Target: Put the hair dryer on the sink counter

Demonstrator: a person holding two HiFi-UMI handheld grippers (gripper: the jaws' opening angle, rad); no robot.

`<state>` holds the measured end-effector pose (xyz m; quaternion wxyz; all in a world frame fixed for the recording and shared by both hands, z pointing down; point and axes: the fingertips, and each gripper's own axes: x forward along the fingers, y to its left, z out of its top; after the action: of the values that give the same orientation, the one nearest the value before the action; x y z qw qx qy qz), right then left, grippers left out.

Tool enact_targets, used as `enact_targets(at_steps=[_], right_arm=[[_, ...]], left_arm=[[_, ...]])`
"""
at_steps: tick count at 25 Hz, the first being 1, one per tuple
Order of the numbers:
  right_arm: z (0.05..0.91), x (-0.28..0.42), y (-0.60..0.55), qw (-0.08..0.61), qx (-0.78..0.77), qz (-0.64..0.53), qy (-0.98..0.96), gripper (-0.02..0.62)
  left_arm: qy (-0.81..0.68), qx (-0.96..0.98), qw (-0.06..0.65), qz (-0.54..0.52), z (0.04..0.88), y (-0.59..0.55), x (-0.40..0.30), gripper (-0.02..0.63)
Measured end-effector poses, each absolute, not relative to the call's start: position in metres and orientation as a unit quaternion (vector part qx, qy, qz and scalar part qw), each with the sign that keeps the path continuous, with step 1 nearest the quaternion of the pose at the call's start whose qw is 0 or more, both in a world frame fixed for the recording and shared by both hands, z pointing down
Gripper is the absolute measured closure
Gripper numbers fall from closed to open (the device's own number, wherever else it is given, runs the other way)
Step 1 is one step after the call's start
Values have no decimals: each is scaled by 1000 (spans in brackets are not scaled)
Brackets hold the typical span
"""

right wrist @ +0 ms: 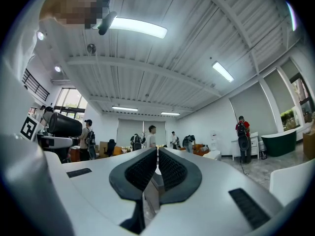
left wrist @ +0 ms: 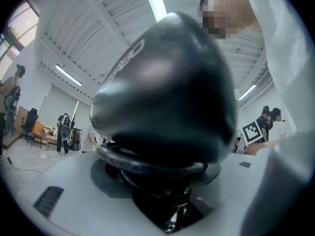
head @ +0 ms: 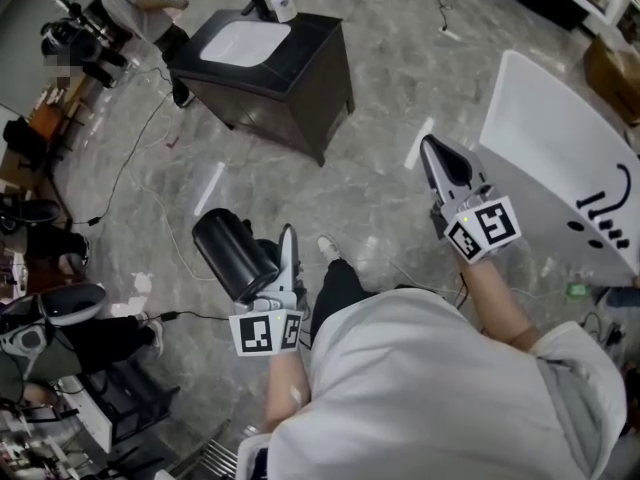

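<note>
While the left gripper (head: 278, 268) is carried low in front of the person, its fingers (left wrist: 64, 181) stand apart and pinch the hair dryer (head: 230, 253) between them. In the left gripper view the black, rounded body of the dryer fills the middle of the picture, seated between the two pale fingers, with its narrower dark part running down into the gap. In the head view the barrel lies to the left of the gripper, tilted, with its round end toward the upper left. The dryer hangs over the grey marbled floor (head: 380, 198) and touches nothing but the fingers.

The right gripper (head: 432, 148) is held to the person's right, at about the same level. Its fingers (right wrist: 142, 168) are pressed together, ribbed pad against ribbed pad, with nothing between them.

The desk (head: 325, 53), a dark cabinet with a white sink basin (head: 245, 41) set into its top, stands well apart from both grippers. At the desk's far edge stand a dark faucet (head: 255, 3) and, just beside it toward the far right corner, a white bottle (head: 283, 3). Another person (head: 135, 3) is just beyond the desk's far left corner. Thin cables (head: 130, 158) lie on the floor left of the desk.
</note>
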<state>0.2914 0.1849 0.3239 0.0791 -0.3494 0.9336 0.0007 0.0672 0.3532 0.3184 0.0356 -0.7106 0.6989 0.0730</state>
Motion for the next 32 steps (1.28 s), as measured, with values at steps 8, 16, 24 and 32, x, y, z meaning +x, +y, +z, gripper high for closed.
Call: enact_targets(at_steps=[8, 16, 24, 32], right_arm=[[329, 275, 155, 71, -358, 7, 931, 558], [344, 209, 97, 43, -357, -1, 933, 558], [323, 115, 5, 48, -379, 16, 924, 558], [310, 37, -60, 42, -376, 26, 925, 558]], left_arm=[[686, -722, 38, 83, 322, 314, 51, 333], [677, -730, 12, 89, 335, 252, -7, 333], [652, -752, 24, 93, 322, 149, -100, 333], [652, -752, 5, 95, 329, 84, -173, 333]])
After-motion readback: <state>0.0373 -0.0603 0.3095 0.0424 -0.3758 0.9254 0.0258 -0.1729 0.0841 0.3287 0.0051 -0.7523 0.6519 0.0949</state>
